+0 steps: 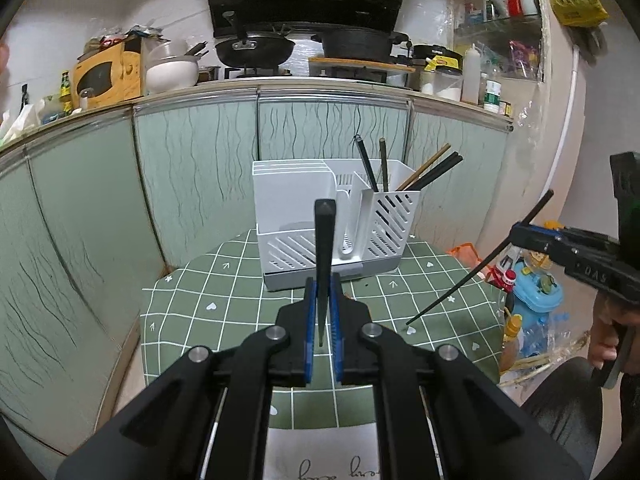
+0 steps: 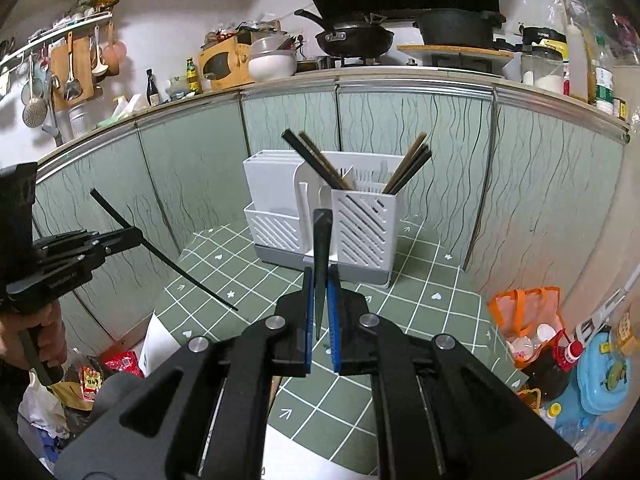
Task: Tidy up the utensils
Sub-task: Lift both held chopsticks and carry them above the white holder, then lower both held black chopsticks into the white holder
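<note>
A white utensil rack [image 1: 332, 220] stands at the far side of the green checked table [image 1: 224, 300]. Several chopsticks [image 1: 428, 172] lean in its right slotted compartment. My left gripper [image 1: 324, 288] is shut on a black chopstick [image 1: 323, 248], held upright in front of the rack. My right gripper [image 1: 520, 236] shows at the right edge, shut on another black chopstick [image 1: 476, 264] that slants down toward the table. In the right wrist view, my right gripper [image 2: 320, 284] holds its chopstick [image 2: 321, 256] upright before the rack [image 2: 320, 216]; the left gripper [image 2: 132, 234] grips a slanted chopstick [image 2: 176, 264].
Green cabinet doors [image 1: 192, 168] rise right behind the table under a cluttered counter with pans [image 1: 256, 46]. Bags and a blue toy box [image 2: 604, 376] lie on the floor at the right. A white paper [image 1: 320, 452] lies at the table's near edge.
</note>
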The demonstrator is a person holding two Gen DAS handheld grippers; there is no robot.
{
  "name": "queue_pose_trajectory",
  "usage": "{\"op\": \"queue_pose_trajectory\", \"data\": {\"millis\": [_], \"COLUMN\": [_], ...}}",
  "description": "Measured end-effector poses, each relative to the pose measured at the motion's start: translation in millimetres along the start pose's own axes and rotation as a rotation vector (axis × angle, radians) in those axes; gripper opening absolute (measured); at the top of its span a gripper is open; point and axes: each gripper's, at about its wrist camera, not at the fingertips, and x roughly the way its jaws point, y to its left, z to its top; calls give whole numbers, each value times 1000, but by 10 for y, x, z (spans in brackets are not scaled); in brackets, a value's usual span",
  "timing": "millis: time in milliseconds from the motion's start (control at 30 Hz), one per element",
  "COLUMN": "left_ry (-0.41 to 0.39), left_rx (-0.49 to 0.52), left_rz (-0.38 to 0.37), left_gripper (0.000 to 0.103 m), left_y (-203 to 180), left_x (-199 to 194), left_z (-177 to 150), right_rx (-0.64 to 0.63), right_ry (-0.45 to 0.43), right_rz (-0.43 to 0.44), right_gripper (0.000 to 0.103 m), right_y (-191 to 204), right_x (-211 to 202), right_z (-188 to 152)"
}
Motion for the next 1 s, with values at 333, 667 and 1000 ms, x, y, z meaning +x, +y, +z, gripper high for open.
{"op": "queue_pose_trajectory", "data": {"millis": [333,667,1000], "left_ry": [-3,-28,-58], "left_rx": [21,55,86], "left_rz": [-55,-127,-182], "left_gripper": [8,8,8], "left_y": [-94,-289,-511], "left_x": [101,184,301], "left_z": [311,810,1269], "right_rx": [3,7,7], "right_ry": [-24,-61,-86], "right_rz": [2,5,11], "right_gripper": [6,6,6], "right_y": [-192,-364,-531], "right_x": [-136,-223,-204], "right_z": [314,687,1156]}}
